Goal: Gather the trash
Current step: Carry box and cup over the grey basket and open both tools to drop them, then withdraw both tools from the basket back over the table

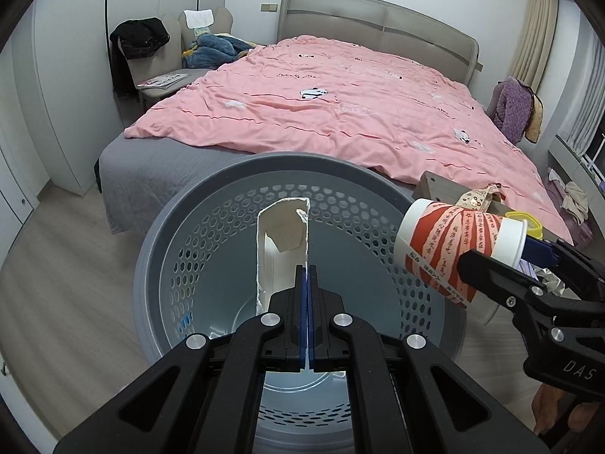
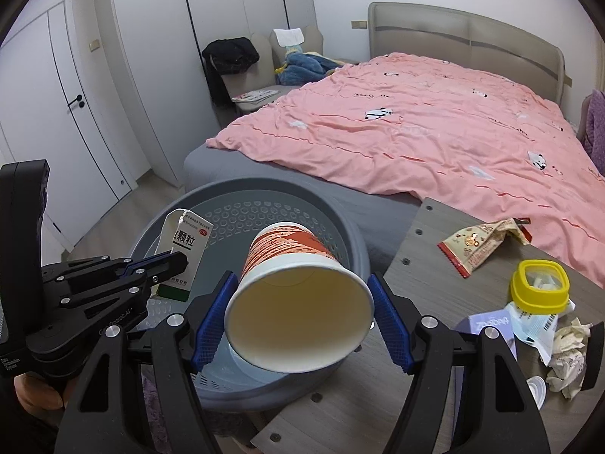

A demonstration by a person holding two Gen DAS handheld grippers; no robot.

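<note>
**Two pieces held over the bin, release pending**

Left gripper (image 1: 307,265): jaws pressed together on one wall of a flattened carton (image 1: 283,242), thin white card, torn ragged at its open top, printed face with green band visible from the right wrist view (image 2: 185,249). It stands upright above the grey bin (image 1: 159,234).

Right gripper (image 2: 302,302): blue ribbed pads (image 2: 389,325) clamp a paper cup (image 2: 298,295) on its sides near the rim. Cup lies tilted, mouth toward the camera, base pointing out over the bin. Orange-and-white printed wall, plain cream inside, looks empty.

Bin: round, smooth plastic, broad rolled rim (image 2: 351,242), walls pierced with honeycomb holes, floor solid. Nothing seen inside apart from what hangs over it.

Judgement on the drop: carton sits well inside the rim, so parting the jaws should suffice. The cup's mouth hangs near the bin's edge, by the table (image 2: 416,265); I would carry it further toward centre and tip base-down before letting go, since a light cup may bounce off the rim. Paper walls dent easily; no need to squeeze harder.

Left on the table: a crinkled snack wrapper (image 2: 480,246), a yellow-rimmed clear tub (image 2: 539,283), crumpled tissue (image 2: 567,363), a torn labelled packet (image 2: 533,325).
</note>
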